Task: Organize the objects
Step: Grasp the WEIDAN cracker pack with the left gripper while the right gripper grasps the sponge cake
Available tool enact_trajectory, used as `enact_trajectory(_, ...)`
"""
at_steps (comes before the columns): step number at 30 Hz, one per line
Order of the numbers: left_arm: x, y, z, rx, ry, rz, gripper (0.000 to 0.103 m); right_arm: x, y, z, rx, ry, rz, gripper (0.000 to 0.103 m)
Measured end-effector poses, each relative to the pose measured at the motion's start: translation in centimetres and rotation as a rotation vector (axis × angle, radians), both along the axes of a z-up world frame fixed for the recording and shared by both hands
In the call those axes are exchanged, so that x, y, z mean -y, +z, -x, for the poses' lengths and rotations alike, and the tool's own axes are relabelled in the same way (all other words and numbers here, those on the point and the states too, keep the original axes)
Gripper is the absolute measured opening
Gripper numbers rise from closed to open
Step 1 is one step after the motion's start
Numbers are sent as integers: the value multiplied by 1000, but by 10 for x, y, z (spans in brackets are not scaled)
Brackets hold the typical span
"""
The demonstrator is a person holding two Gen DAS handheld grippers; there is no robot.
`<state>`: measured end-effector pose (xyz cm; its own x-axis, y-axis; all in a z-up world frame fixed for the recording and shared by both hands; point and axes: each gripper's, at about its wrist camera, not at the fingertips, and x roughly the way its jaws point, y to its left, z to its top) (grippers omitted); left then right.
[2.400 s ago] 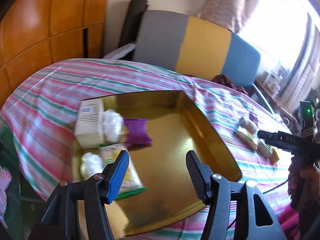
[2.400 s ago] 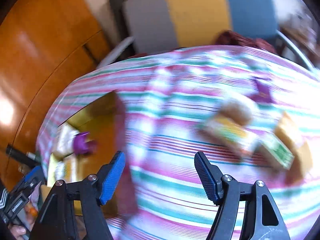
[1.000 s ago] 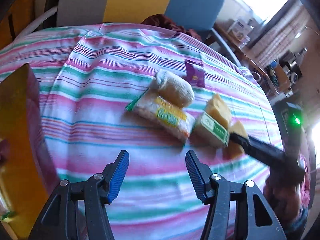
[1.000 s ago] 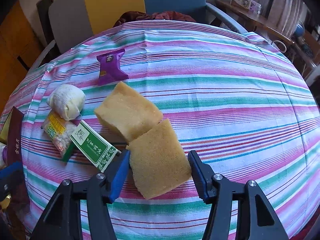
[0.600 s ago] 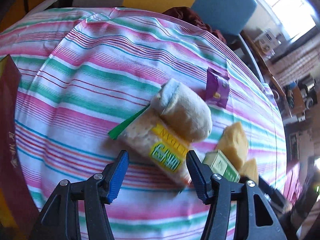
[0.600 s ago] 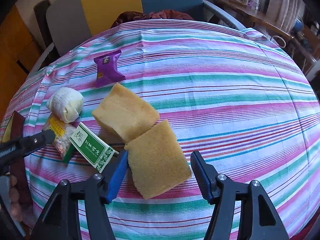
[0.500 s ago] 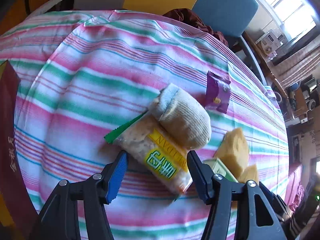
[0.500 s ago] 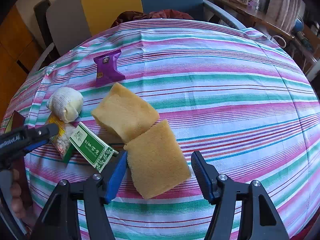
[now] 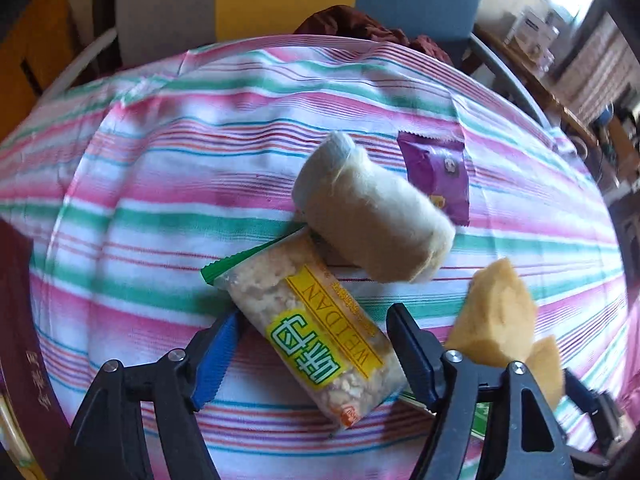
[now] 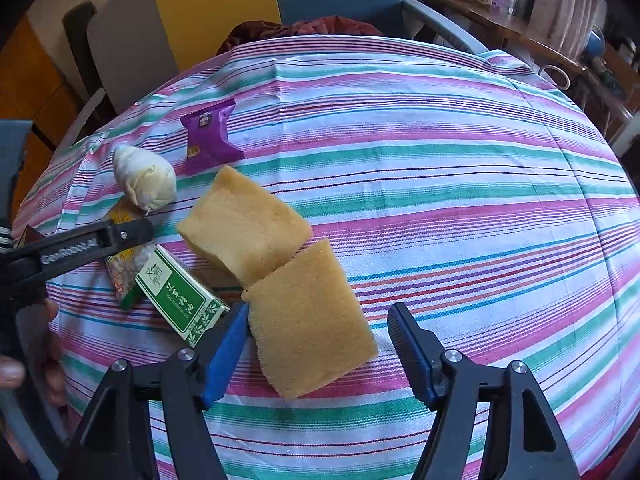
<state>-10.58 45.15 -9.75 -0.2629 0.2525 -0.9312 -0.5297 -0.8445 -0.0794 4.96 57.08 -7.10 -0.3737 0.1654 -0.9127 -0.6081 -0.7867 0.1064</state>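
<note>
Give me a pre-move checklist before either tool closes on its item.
1. Left tool open around the snack packet, pads not pressing: ok.
2. Packet free: not ok, the rolled cloth overlaps its far end.
3. Right tool open around the near sponge: ok.
4. Sponge centred: not ok, it sits against the left pad.
5. Near sponge clear of the far sponge: not ok, corners meet.
6. Green box clear of the blue pad: cannot tell.
</note>
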Motion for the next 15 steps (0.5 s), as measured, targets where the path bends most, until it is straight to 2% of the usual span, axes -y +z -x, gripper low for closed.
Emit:
enact_trajectory(1,-1,-1,-3,-15,-24,9,75,0,-1,1,3,1,0,72)
enact_trajectory(3,7,0,-11,-68,-65,7,64,-1,-2,1,4,3,7,72)
enact_trajectory(5,20,1,-17,-96,-89,5,45,0,-2,2,5,16,2,71)
enact_trajectory(7,34,2,-25,-101,-126,-17,44,4,-2,4,5,40,-2,63)
enact_trajectory(9,46,3,-35,-117,-162,-21,43,7,-3,5,10,59,-10,59)
enact_trajectory(15,85,4,-77,-148,-230,-54,43,7,-8,7,34,71,-11,59)
